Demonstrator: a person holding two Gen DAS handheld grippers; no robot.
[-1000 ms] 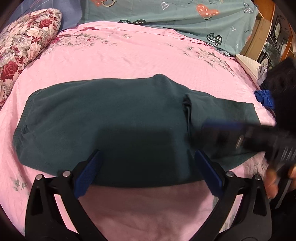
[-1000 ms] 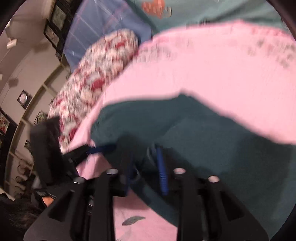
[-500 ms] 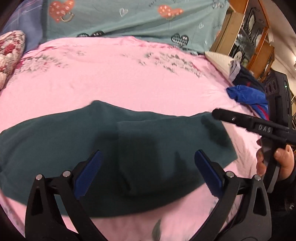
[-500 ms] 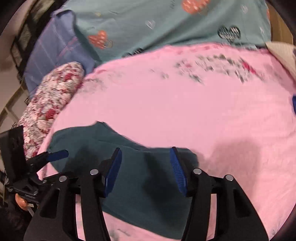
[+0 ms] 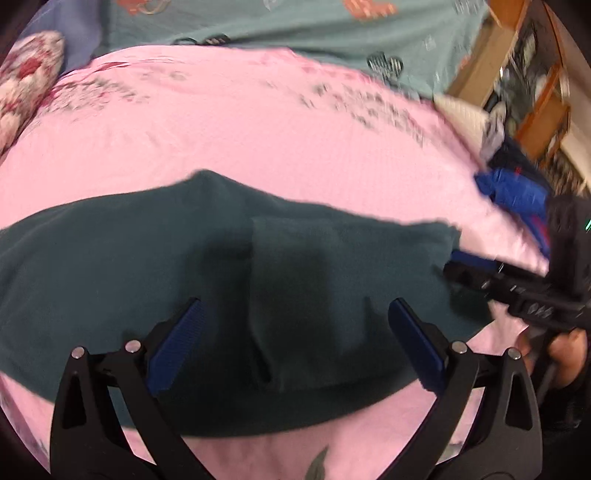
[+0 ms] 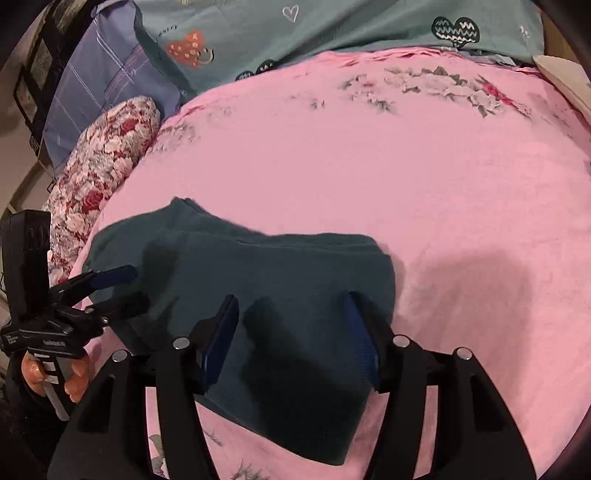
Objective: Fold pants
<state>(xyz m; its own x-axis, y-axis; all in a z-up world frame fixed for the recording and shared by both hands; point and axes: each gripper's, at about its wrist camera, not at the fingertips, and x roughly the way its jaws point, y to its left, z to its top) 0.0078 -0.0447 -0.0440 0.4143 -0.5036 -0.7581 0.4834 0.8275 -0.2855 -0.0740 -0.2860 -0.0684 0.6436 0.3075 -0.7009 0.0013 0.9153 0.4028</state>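
Note:
Dark teal pants [image 5: 166, 266] lie flat across the pink bedspread [image 5: 258, 129], one layer folded over their right part. My left gripper [image 5: 294, 308] hovers over the pants' near edge, open wide with nothing between its blue pads. In the right wrist view the pants [image 6: 295, 266] show a folded right end, and my right gripper [image 6: 291, 299] hangs above it with jaws opening and no cloth pinched. The left wrist view shows the right gripper [image 5: 452, 264] at the pants' right end. From the right wrist view the left gripper [image 6: 135, 286] is over their left part.
A floral pillow [image 6: 103, 158] and a blue-purple pillow [image 6: 99, 74] lie at the bed's left. A teal heart-print duvet [image 6: 332, 29] runs along the back. Blue clothes [image 5: 513, 192] sit at the bed's right edge, before wooden shelves [image 5: 535, 92].
My right gripper has swung from the pants' left part to their right end and its jaws have widened. The left gripper has shifted right along the near edge, still open.

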